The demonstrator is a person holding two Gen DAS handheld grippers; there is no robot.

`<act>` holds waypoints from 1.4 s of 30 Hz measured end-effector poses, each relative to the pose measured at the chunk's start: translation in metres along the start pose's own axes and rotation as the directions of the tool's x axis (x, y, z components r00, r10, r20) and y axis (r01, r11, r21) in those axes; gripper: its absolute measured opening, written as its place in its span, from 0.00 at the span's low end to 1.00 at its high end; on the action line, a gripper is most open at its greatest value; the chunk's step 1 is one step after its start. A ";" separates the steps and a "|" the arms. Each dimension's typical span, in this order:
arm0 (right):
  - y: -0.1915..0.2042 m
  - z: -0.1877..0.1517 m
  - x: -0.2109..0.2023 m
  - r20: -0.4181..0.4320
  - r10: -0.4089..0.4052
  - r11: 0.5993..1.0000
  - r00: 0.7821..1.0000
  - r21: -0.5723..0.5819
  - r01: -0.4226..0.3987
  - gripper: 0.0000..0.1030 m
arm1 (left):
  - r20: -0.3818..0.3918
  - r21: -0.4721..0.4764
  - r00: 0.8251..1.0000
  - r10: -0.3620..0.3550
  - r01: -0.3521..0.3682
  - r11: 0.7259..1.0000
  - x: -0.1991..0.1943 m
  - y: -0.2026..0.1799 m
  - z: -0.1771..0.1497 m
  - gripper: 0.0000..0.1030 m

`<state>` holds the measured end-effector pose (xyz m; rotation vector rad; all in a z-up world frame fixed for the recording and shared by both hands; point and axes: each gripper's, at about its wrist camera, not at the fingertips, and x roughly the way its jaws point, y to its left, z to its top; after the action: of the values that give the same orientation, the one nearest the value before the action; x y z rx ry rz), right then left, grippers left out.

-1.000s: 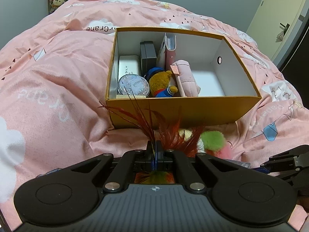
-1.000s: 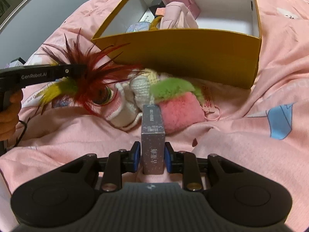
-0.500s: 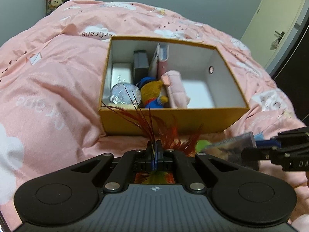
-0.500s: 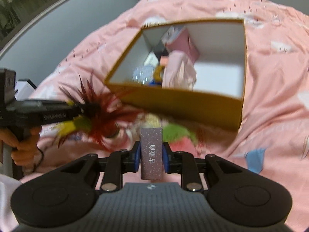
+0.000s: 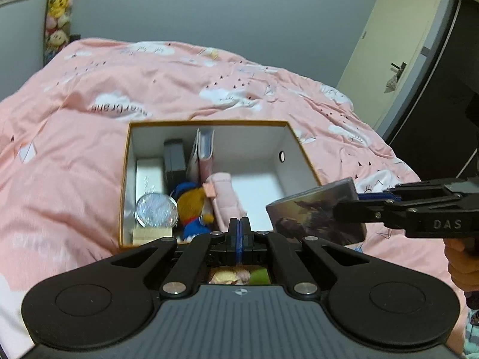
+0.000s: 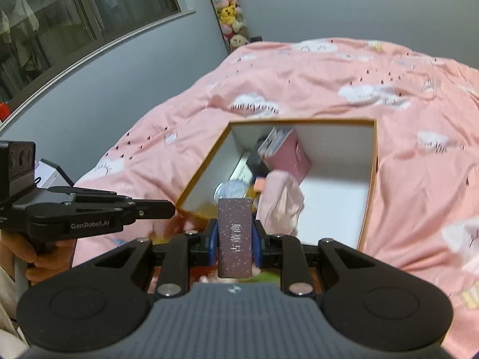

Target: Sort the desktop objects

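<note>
An orange cardboard box (image 5: 206, 123) with a white inside lies open on the pink duvet; its rim (image 6: 299, 121) also shows in the right wrist view. It holds a round glass piece (image 5: 155, 211), a bear plush (image 5: 193, 206), a pink pouch (image 5: 229, 197), books and small cases. My right gripper (image 6: 235, 224) is shut on a slim speckled case (image 6: 235, 233), held above the box's near wall. In the left wrist view that picture-covered case (image 5: 314, 209) comes in from the right. My left gripper (image 5: 238, 230) is shut, pads together, with nothing seen between them.
Plush toys (image 5: 239, 276) lie on the duvet under the grippers, seen through the gap in the left gripper's frame. The left gripper (image 6: 167, 209) hovers left of the box's near corner. A door (image 5: 398, 45) stands at the right, and a strip of stuffed toys (image 6: 230, 15) hangs at the wall.
Both grippers have risen and tilted up, so the box sits lower in both views. The red feathers that stuck out of the left fingers no longer show. The right gripper's case has moved over the box's near wall.
</note>
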<state>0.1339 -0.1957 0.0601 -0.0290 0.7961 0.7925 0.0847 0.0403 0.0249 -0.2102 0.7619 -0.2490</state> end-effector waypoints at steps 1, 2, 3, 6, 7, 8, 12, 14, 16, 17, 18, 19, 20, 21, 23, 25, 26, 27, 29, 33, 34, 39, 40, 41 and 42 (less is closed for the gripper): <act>0.000 0.002 0.001 0.003 -0.003 1.000 1.000 -0.001 0.003 0.24 | -0.003 0.007 1.000 -0.005 0.005 1.000 0.000 0.000 0.001 0.00; -0.001 0.003 0.002 0.002 -0.004 1.000 1.000 0.000 0.004 0.24 | -0.009 0.010 1.000 -0.008 0.008 1.000 0.001 0.001 0.002 0.00; -0.002 0.003 0.004 -0.001 -0.006 1.000 1.000 0.003 0.006 0.24 | -0.010 0.015 1.000 -0.015 0.015 1.000 0.002 0.003 0.002 0.00; -0.006 -0.001 0.013 -0.026 -0.016 1.000 1.000 0.018 0.016 0.24 | -0.036 0.027 0.999 -0.009 0.010 1.000 0.006 0.011 -0.001 0.00; -0.008 -0.003 0.014 -0.035 -0.019 1.000 0.999 0.023 0.020 0.24 | -0.044 0.028 0.999 -0.004 0.005 1.000 0.007 0.015 -0.003 0.01; -0.009 -0.006 0.017 -0.044 -0.022 0.999 0.999 0.029 0.024 0.24 | -0.051 0.024 0.999 0.001 0.000 1.000 0.007 0.019 -0.006 0.03; -0.017 -0.008 0.021 -0.046 -0.031 0.998 0.998 0.051 0.033 0.24 | -0.117 0.029 0.993 0.027 -0.024 0.999 0.012 0.032 -0.018 0.21; -0.021 -0.005 0.019 -0.032 -0.031 0.998 0.999 0.058 0.033 0.24 | -0.144 0.018 0.988 0.053 -0.051 0.999 0.016 0.039 -0.026 0.27; -0.024 -0.001 0.016 -0.015 -0.031 0.998 0.999 0.057 0.032 0.24 | -0.179 0.017 0.980 0.085 -0.083 0.996 0.023 0.044 -0.034 0.36; -0.025 0.000 0.016 -0.010 -0.031 0.998 0.999 0.057 0.032 0.24 | -0.195 0.019 0.976 0.099 -0.097 0.995 0.027 0.047 -0.038 0.45; -0.026 0.002 0.016 -0.007 -0.031 0.998 0.999 0.057 0.031 0.24 | -0.208 0.016 0.972 0.109 -0.108 0.994 0.032 0.049 -0.042 0.50; -0.027 0.003 0.017 -0.004 -0.031 0.998 1.000 0.057 0.032 0.24 | -0.219 0.011 0.969 0.112 -0.112 0.994 0.036 0.051 -0.047 0.52; -0.028 0.005 0.018 -0.002 -0.031 0.998 1.000 0.056 0.031 0.24 | -0.234 0.008 0.965 0.115 -0.117 0.993 0.042 0.053 -0.050 0.52; -0.029 0.006 0.019 -0.002 -0.031 0.998 1.000 0.055 0.031 0.24 | -0.246 0.009 0.962 0.120 -0.122 0.992 0.046 0.054 -0.053 0.52; -0.031 0.009 0.023 -0.001 -0.032 0.998 1.000 0.053 0.032 0.24 | -0.261 0.022 0.954 0.151 -0.151 0.988 0.058 0.055 -0.058 0.52; -0.032 0.011 0.026 0.002 -0.033 0.998 0.999 0.051 0.033 0.24 | -0.264 0.020 0.946 0.188 -0.190 0.982 0.067 0.057 -0.061 0.52; -0.032 0.012 0.027 0.002 -0.033 0.998 0.999 0.051 0.033 0.24 | -0.262 0.012 0.945 0.193 -0.197 0.980 0.070 0.058 -0.062 0.52; -0.033 0.013 0.029 0.003 -0.033 0.998 0.999 0.051 0.032 0.24 | -0.260 0.003 0.945 0.199 -0.205 0.979 0.072 0.059 -0.062 0.52; -0.034 0.015 0.032 0.004 -0.033 0.998 0.999 0.053 0.032 0.24 | -0.255 -0.009 0.945 0.207 -0.216 0.976 0.076 0.061 -0.062 0.28; -0.039 0.018 0.040 -0.003 -0.033 0.998 0.999 0.061 0.033 0.24 | -0.257 -0.038 0.946 0.198 -0.215 0.976 0.081 0.063 -0.063 0.02; -0.040 0.018 0.042 -0.005 -0.034 0.997 0.999 0.064 0.034 0.24 | -0.252 -0.040 0.947 0.199 -0.216 0.976 0.079 0.062 -0.063 0.01; -0.047 0.022 0.055 -0.020 -0.046 0.996 0.999 0.078 0.048 0.24 | -0.179 -0.074 0.967 0.179 -0.195 0.978 0.060 0.060 -0.052 0.00; -0.048 0.023 0.057 -0.021 -0.048 0.995 0.999 0.081 0.050 0.24 | -0.161 -0.086 0.972 0.171 -0.186 0.979 0.055 0.059 -0.048 0.00; -0.050 0.024 0.059 -0.021 -0.050 0.995 0.998 0.084 0.052 0.24 | -0.143 -0.095 0.976 0.164 -0.179 0.979 0.050 0.059 -0.043 0.00; -0.051 0.026 0.061 -0.021 -0.053 0.995 0.998 0.087 0.054 0.24 | -0.122 -0.102 0.980 0.156 -0.169 0.980 0.044 0.058 -0.038 0.00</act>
<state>0.2093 -0.1858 0.0253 0.0210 0.8435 0.7070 0.0974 0.0782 -0.0469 -0.2402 0.9025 -0.0628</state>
